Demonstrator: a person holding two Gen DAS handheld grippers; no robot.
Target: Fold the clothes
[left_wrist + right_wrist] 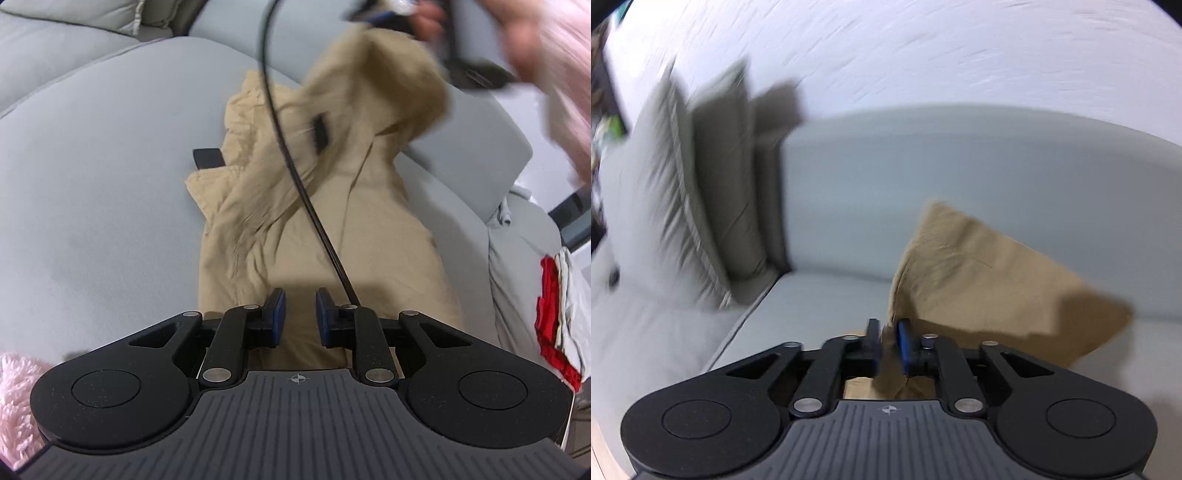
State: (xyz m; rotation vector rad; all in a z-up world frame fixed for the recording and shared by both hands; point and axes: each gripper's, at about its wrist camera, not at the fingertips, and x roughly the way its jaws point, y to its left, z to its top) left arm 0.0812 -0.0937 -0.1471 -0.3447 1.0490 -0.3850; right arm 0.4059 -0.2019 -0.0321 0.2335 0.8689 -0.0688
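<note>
A tan garment lies lengthwise on the grey sofa seat. My left gripper hovers low over its near end, jaws a little apart, with flat cloth showing beneath the gap and nothing pinched. The garment's far end is lifted toward the blurred right gripper, held by a hand. In the right wrist view, my right gripper has a fold of the tan garment pinched between its blue pads. The cloth rises and drapes off to the right, above the seat.
A black cable crosses over the garment. A black tag lies at its left edge. Grey cushions stand against the sofa back. A red and white item sits at the sofa's right end. A pink fluffy sleeve is at bottom left.
</note>
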